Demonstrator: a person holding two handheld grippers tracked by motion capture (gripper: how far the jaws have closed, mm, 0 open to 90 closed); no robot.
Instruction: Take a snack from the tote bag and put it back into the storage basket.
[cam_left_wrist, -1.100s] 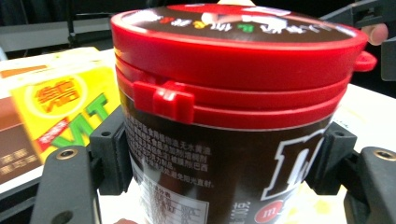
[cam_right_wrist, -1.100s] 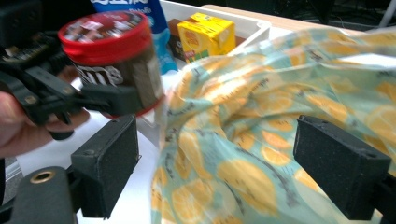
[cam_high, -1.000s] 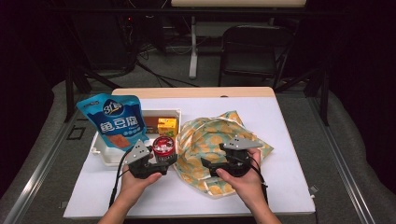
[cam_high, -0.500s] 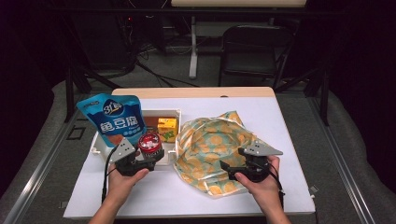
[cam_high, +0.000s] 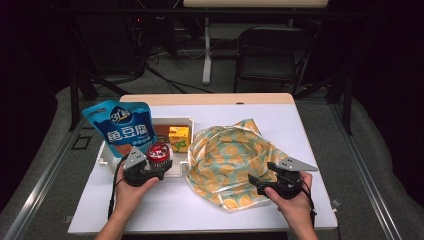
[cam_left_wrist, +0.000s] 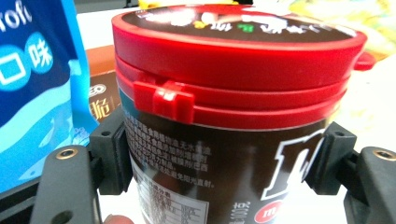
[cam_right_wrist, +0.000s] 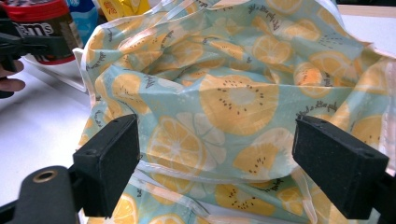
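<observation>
White table (cam_high: 165, 210) carries a fruit-print bag (cam_high: 227, 160) right of centre and a white tray (cam_high: 172, 122) at its 9 o'clock, a blue pouch (cam_high: 120, 127) leaning on the tray's left end. Left gripper (cam_high: 159, 167) at the tray's 6 o'clock edge, fingers (cam_left_wrist: 112, 156) pinching a red-lidded jar (cam_left_wrist: 233, 107), upright. Right gripper (cam_high: 256, 182) at the bag's 4 o'clock, fingers (cam_right_wrist: 109, 161) spread, bag cloth just ahead.

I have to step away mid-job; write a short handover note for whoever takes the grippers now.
Left gripper: shut on the red-lidded candy jar, held upright over the white tray's front edge.
Right gripper: open, jaws facing the fruit-print bag, gripping nothing.
Blue pouch and yellow carton sit in the tray.
Done: jar picked up.
Left, probably: open the bag, put the jar inside.
</observation>
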